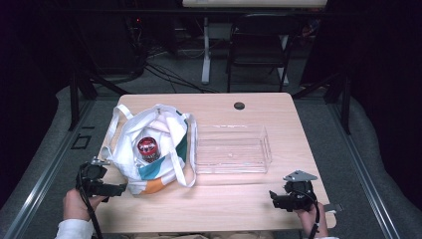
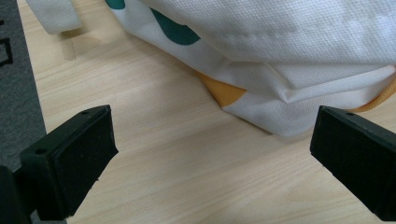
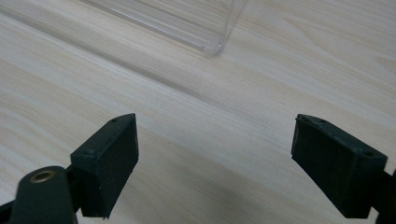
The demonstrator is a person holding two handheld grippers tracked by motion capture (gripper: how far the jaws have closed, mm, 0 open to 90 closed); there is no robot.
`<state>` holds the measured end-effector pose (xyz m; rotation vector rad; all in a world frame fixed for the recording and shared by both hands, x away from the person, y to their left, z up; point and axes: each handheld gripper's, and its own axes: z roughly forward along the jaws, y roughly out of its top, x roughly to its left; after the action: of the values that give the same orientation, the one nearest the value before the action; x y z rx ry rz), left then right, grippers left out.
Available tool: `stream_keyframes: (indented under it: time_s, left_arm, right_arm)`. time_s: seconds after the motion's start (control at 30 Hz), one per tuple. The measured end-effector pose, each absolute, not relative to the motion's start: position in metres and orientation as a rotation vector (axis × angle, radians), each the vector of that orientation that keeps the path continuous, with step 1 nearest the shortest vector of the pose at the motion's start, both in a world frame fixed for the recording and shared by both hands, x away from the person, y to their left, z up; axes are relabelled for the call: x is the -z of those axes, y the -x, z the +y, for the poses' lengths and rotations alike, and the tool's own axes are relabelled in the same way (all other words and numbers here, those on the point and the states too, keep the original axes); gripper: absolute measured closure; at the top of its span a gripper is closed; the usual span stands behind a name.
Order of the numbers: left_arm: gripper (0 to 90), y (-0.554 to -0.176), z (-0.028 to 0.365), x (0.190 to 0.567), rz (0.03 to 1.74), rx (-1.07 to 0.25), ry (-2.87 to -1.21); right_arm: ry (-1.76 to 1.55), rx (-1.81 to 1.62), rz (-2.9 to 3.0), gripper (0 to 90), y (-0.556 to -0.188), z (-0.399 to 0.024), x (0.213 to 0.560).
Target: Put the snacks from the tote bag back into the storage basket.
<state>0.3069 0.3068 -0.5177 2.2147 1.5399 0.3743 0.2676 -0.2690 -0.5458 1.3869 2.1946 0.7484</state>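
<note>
On the wooden table [image 1: 259,199] a red-lidded jar [image 1: 148,148] sits in the tote bag [image 1: 149,172] beside an empty clear tray [image 1: 233,149]; both tongs gape wide.

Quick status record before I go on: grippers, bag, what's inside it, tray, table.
left gripper: open, holds nothing, at the near left corner of the bag
right gripper: open, holds nothing, near right of the table
bag: white tote with teal and orange patches, mouth open, on the table's left half
can: red top, inside the bag
tray: clear plastic, holds nothing, right of the bag
table: light wood
</note>
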Motion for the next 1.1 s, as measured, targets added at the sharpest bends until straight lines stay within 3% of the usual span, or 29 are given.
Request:
stream_keyframes:
  time_s: [1.1]
  left_arm:
    - [0.2, -0.306, 0.305, 0.502, 1.521, -0.374, -2.159]
  right_arm:
    - [-1.383, -0.752, 2.188, 14.2, -0.267, -0.268, 0.544]
